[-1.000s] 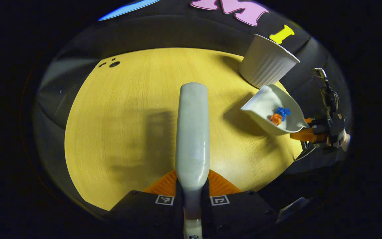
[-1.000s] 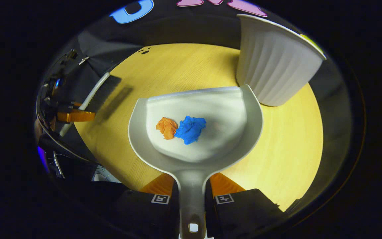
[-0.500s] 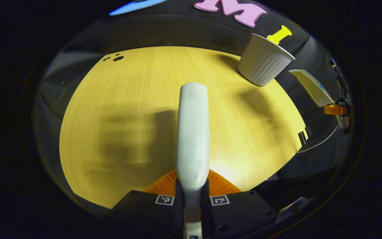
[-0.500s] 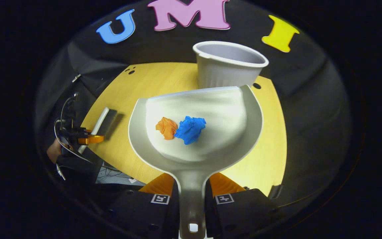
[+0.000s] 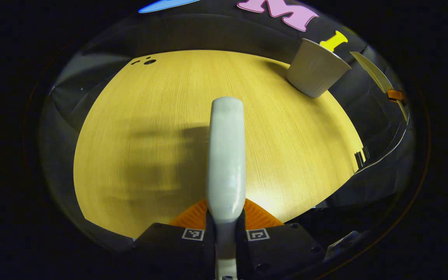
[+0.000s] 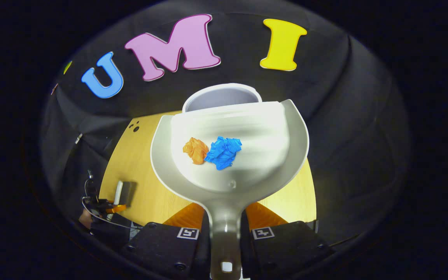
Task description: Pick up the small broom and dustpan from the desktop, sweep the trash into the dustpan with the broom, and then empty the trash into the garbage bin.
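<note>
My left gripper (image 5: 226, 217) is shut on the white broom (image 5: 226, 155), whose back points forward over the yellow desktop (image 5: 161, 116). My right gripper (image 6: 226, 217) is shut on the handle of the white dustpan (image 6: 270, 155). An orange paper scrap (image 6: 195, 150) and a blue paper scrap (image 6: 223, 151) lie in the pan. The pan is raised high, its front lip level with the rim of the white ribbed garbage bin (image 6: 222, 97) just beyond it. In the left gripper view the bin (image 5: 315, 72) stands at the desk's far right, with the dustpan (image 5: 375, 76) edge-on above and right of it.
Far below on the left in the right gripper view, the broom (image 6: 119, 191) and the left gripper (image 6: 109, 208) sit over the desktop (image 6: 146, 182). Small dark holes (image 5: 146, 61) mark the desk's far left corner. Black cloth walls surround the desk.
My right gripper has lifted the dustpan with both scraps well above the desk and brought it up to the bin's rim. The broom has barely moved.
</note>
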`<state>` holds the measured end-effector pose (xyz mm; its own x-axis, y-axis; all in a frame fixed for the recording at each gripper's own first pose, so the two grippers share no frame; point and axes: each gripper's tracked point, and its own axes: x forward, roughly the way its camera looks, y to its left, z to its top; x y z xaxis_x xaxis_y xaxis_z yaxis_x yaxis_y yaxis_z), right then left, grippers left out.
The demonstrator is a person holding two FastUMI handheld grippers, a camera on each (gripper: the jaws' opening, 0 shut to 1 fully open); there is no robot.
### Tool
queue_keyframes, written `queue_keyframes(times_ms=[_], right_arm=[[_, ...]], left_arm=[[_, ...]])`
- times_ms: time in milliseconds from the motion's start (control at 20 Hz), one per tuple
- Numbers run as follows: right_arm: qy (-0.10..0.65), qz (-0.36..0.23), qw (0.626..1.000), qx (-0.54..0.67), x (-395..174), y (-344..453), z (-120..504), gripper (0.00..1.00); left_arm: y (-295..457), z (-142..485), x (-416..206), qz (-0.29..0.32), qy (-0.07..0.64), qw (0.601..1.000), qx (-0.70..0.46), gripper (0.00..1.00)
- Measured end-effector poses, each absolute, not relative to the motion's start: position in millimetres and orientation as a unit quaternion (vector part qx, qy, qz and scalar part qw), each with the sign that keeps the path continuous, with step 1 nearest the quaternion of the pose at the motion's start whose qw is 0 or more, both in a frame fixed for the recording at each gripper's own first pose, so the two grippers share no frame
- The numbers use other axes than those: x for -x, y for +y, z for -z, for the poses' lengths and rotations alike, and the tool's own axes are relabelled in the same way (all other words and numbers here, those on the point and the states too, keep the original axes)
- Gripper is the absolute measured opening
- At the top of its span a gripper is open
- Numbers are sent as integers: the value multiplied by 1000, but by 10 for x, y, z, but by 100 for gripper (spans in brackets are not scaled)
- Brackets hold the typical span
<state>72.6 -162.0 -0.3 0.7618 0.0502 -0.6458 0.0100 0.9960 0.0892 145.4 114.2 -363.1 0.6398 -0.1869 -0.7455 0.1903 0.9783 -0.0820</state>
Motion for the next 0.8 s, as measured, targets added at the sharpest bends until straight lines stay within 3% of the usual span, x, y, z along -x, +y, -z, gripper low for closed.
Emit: queue_keyframes(times_ms=[350, 400, 450, 550, 650, 800], right_arm=[[316, 22, 947, -53, -1544, -1898, -231, 34], [315, 27, 947, -51, -1666, -1945, -232, 31], [313, 34, 948, -48, -1784, -2002, -230, 35], [310, 51, 949, -32, -1996, -2138, -192, 31], [309, 64, 949, -13, -2109, -2217, -155, 31], [311, 70, 947, 35, -2269, -2269, -85, 34]], left_arm=[[1284, 3398, -1577, 83, 399, 913, 6, 25], [1280, 3367, -1598, 81, 397, 914, 8, 25], [1279, 3343, -1600, 81, 396, 915, 8, 25], [1306, 3310, -1623, 79, 396, 915, 3, 27], [1334, 3277, -1622, 76, 399, 914, -5, 23], [1405, 3238, -1638, 63, 398, 915, -16, 25]])
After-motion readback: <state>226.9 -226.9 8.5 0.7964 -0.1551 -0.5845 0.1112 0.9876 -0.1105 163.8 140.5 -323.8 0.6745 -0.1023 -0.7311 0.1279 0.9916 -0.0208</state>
